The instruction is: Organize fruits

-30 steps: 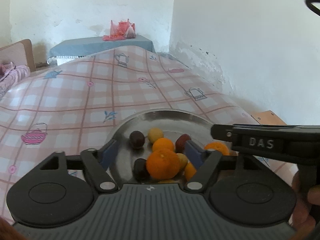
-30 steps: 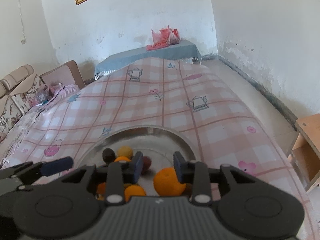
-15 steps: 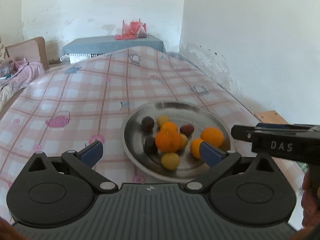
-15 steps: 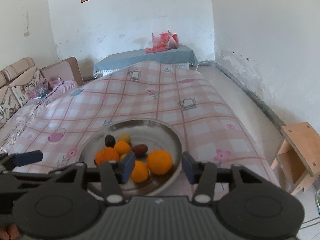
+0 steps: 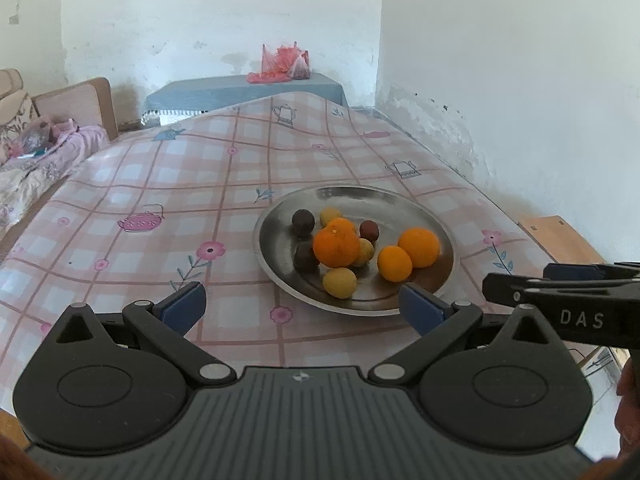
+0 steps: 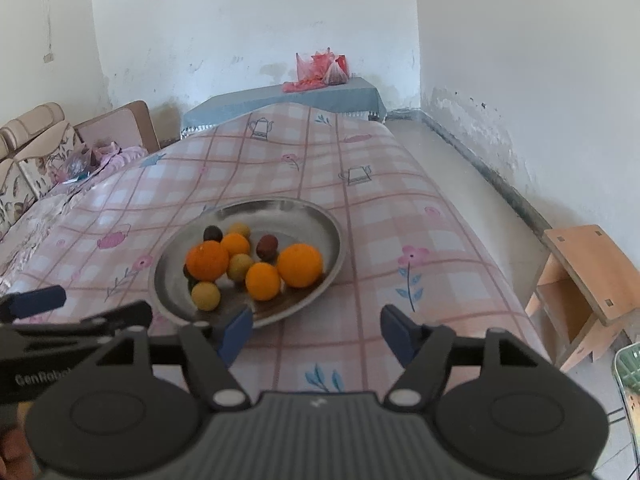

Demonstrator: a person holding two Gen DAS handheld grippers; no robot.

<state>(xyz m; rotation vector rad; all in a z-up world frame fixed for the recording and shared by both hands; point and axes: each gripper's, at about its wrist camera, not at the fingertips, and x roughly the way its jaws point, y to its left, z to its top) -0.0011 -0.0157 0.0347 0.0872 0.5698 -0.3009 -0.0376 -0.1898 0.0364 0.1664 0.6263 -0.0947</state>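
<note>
- Sitting in the metal plate on the checked tablecloth is the whole pile of fruit: oranges, small yellow fruits and dark plums, all bunched together.
- Hovering just short of the plate's near rim, the left gripper is spreading its blue pads wide, gripping nothing.
- Hanging low to the plate's right, the right gripper is also gaping wide and carrying nothing; its left pad is overlapping the plate's near edge in its own view.
- Lying open on the plate's left and far side is a broad stretch of cloth.
- Dropping away close on the plate's right is the table edge, with a wooden stool standing beside it.
</note>
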